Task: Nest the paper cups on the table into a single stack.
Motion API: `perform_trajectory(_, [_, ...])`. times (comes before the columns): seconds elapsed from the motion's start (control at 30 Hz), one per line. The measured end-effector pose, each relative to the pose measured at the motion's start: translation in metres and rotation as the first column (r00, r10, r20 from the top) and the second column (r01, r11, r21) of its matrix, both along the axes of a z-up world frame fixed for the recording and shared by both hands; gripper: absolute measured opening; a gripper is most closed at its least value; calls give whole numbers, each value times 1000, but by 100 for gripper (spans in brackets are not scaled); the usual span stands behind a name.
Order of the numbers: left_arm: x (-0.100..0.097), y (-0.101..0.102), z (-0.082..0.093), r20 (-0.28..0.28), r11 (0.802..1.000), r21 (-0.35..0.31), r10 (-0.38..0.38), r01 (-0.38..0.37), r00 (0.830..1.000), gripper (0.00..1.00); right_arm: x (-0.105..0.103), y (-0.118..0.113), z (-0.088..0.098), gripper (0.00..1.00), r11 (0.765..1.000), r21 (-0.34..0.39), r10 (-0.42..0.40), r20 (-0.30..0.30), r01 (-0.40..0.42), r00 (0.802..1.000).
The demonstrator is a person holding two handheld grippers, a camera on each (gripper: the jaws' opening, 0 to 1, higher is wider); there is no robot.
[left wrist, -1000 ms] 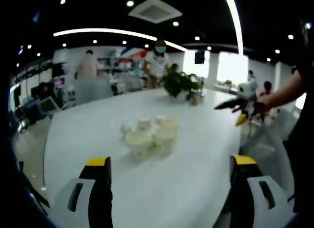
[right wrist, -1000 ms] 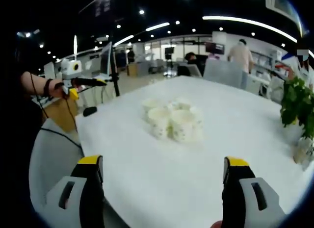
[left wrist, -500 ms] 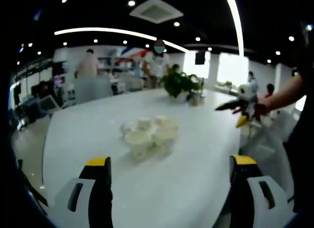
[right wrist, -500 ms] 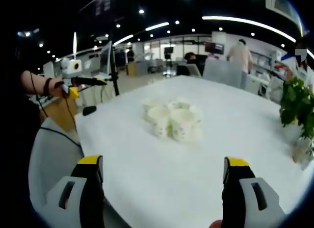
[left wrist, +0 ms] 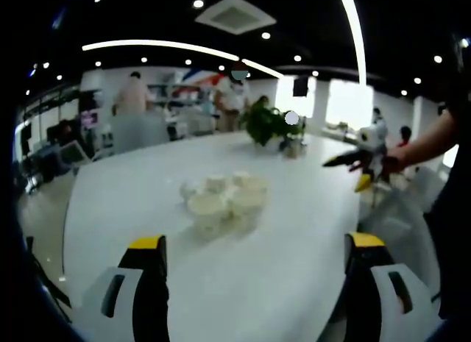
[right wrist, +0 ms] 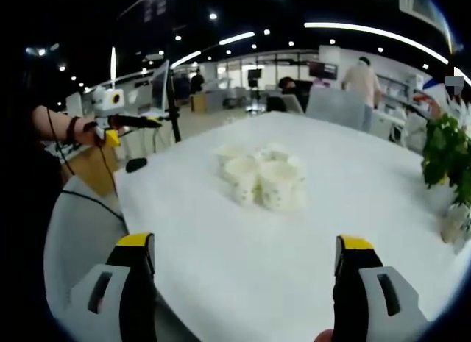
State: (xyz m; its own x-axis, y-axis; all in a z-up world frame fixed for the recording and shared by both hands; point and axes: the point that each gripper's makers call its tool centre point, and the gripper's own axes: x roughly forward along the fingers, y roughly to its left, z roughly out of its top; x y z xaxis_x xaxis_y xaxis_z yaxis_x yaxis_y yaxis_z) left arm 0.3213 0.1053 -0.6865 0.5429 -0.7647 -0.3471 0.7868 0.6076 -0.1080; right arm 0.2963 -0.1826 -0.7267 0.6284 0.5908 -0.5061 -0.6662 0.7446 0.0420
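Cups (right wrist: 261, 180) cluster unstacked mid-table (right wrist: 221, 268), at twelve o'clock from both grippers; left gripper (left wrist: 257, 283) and right gripper (right wrist: 243, 283) hold jaws wide, empty, seemingly ready to approach.

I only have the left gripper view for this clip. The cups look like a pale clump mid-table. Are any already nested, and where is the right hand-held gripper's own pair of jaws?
Observer: In the right gripper view the paper cups stand upright in a tight cluster, rims separate; I see no stack yet.
Operator: And the right jaws?
Observer: The right hand-held gripper has its jaws wide apart over bare table, short of the cups, holding nothing.
Operator: Anything beside the table on my side?
Observer: The right gripper view shows the left hand-held gripper held off the table's edge, with a tripod stand behind it.
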Motion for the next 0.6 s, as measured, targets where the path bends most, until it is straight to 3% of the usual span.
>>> perform_trajectory(0.6, [8,1,-5,-12,1000,-15,17,-17,1000,100,-2,-3,-2,100,1000,17,-11,-12,11,1000])
